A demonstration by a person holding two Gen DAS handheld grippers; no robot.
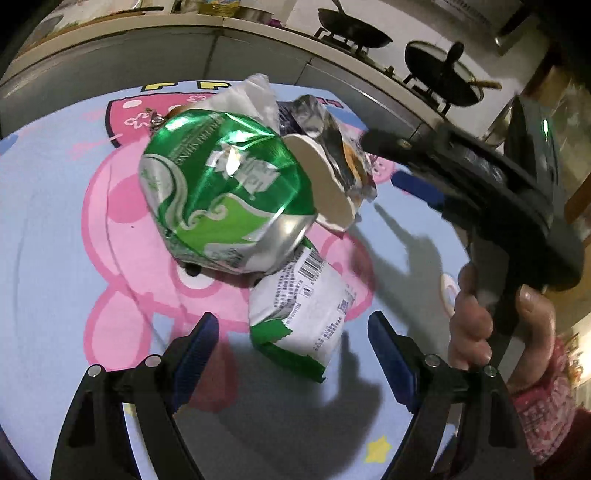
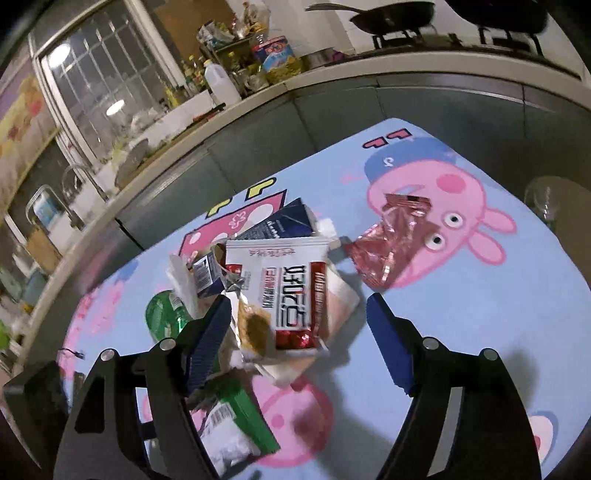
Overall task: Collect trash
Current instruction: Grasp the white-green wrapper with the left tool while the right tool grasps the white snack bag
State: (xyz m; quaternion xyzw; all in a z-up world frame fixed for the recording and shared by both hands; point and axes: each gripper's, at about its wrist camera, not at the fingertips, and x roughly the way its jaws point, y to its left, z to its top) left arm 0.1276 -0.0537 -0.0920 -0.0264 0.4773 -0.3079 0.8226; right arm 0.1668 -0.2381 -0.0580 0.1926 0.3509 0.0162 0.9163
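A heap of trash lies on a cartoon-pig tablecloth (image 1: 55, 221). In the left wrist view a crushed green can (image 1: 225, 184) is nearest, with a green-and-white wrapper (image 1: 303, 310) in front of it and a paper cup (image 1: 325, 181) and silver foil bag (image 1: 332, 147) behind. My left gripper (image 1: 291, 350) is open, its fingers either side of the green-and-white wrapper. In the right wrist view a white-and-red packet (image 2: 291, 291) tops the heap, and a crumpled pink wrapper (image 2: 391, 240) lies apart to the right. My right gripper (image 2: 299, 339) is open over the heap; it also shows in the left wrist view (image 1: 480, 162).
A grey kitchen counter (image 2: 332, 96) runs behind the table, with pans on a stove (image 1: 354, 29) and bottles and tins (image 2: 273, 55). A sink and tap (image 2: 77, 184) stand at left. A clear glass object (image 2: 550, 199) stands at the table's right edge.
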